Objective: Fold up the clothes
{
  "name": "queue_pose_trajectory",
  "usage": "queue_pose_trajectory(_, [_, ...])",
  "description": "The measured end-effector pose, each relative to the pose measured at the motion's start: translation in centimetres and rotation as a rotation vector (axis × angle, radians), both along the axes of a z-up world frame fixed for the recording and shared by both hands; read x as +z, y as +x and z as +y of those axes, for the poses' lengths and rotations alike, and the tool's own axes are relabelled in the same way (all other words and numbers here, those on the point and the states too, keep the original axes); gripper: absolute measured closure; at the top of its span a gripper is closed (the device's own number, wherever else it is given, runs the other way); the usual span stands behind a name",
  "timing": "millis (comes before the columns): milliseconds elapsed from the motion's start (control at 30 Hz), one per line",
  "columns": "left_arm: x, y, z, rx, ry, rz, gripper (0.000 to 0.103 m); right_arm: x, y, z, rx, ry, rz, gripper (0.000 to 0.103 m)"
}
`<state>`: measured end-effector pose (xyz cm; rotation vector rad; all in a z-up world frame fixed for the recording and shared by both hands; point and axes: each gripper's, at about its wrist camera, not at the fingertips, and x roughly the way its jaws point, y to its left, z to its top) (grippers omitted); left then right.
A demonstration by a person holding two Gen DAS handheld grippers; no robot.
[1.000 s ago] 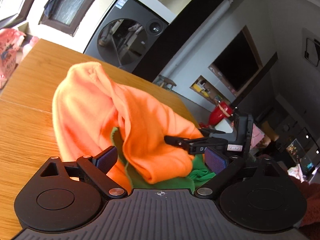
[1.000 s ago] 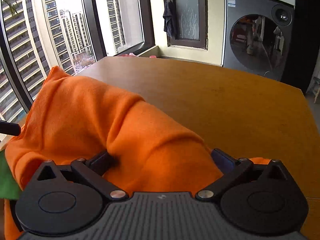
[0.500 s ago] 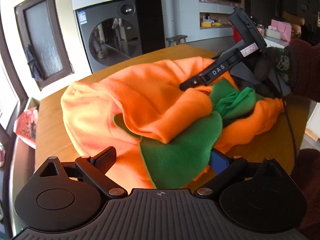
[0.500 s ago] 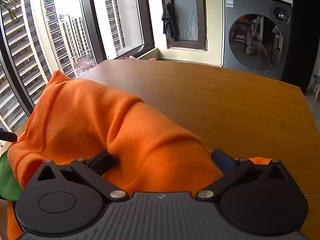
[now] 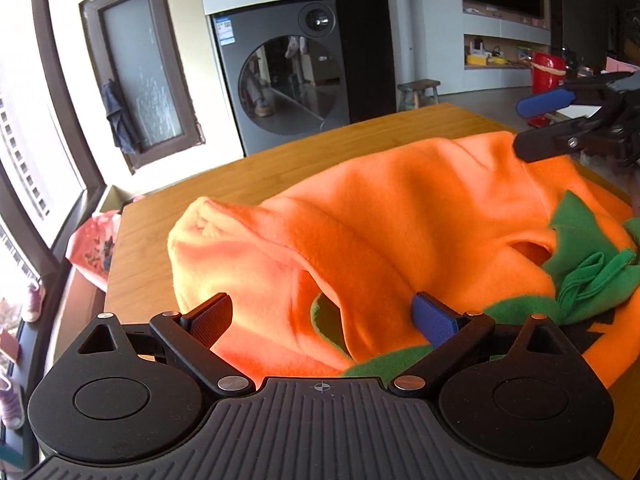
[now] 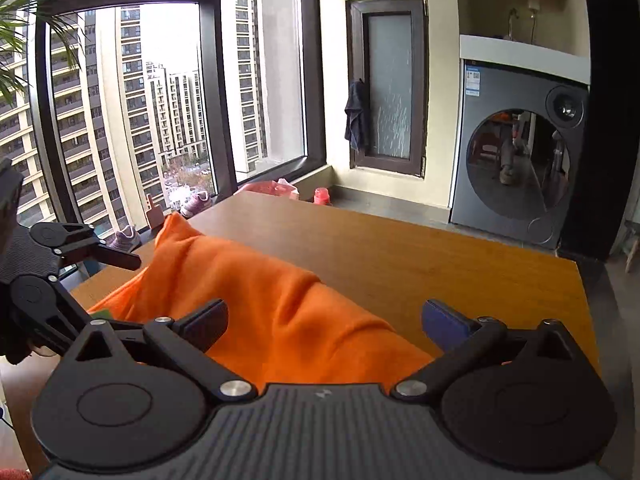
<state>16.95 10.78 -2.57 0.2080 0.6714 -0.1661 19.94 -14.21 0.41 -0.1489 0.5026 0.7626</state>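
A wooden table [image 5: 360, 148] fills mid-frame, bearing a rumpled orange garment [image 5: 400, 224] with green trim [image 5: 580, 240]. Upper centre stands a grey washing machine [image 5: 288, 76]; its blue label is unreadable. Left gripper [image 5: 324, 316] and right gripper [image 6: 324, 316] both gape, seemingly above the fabric, grasping nothing.

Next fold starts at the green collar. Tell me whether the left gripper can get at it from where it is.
Probably yes. The left gripper has open jaws over the orange garment, and the green collar lies exposed just to its right, nothing covering it.
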Motion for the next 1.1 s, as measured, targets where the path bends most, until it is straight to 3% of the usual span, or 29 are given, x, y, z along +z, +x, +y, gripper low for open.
queue_pose_trajectory(133, [1.7, -0.7, 0.6, 0.022, -0.059, -0.046, 0.003, 0.7, -3.0, -0.3, 0.112, -0.008, 0.020, 0.000])
queue_pose_trajectory(233, [3.8, -2.9, 0.5, -0.114, -0.176, -0.077, 0.003, -2.3, -2.9, -0.2, 0.087, -0.040, 0.109, 0.000])
queue_pose_trajectory(367, [6.7, -5.9, 0.3, -0.294, -0.332, -0.118, 0.000, -2.3, -2.8, -0.8, 0.073, -0.020, 0.128, 0.000])
queue_pose_trajectory(467, [5.9, -7.1, -0.8, -0.425, -0.420, -0.067, 0.000, -2.4, -2.7, -1.2, 0.063, -0.006, 0.142, 0.000])
queue_pose_trajectory(667, [0.4, -4.5, -2.8, -0.364, -0.484, 0.107, 0.000, -2.5, -2.5, -2.0, 0.039, 0.018, 0.164, 0.000])
queue_pose_trajectory(833, [-2.6, -1.5, -1.7, -0.255, -0.604, 0.206, 0.000, -2.1, -3.1, -2.7, -0.051, -0.126, 0.039, 0.000])
queue_pose_trajectory(900, [-2.9, -1.5, -1.5, -0.245, -0.631, 0.204, 0.000, -4.3, -2.4, -2.6, -0.088, -0.209, 0.076, 0.000])
queue_pose_trajectory(967, [-3.0, -1.8, -1.3, -0.242, -0.631, 0.200, 0.000, -5.0, -1.9, -3.1, -0.093, -0.180, 0.124, 0.000])
queue_pose_trajectory(1100, [-3.3, -2.4, -0.9, -0.249, -0.626, 0.184, 0.000, -1.0, -1.1, -3.5, -0.064, -0.050, 0.089, 0.001])
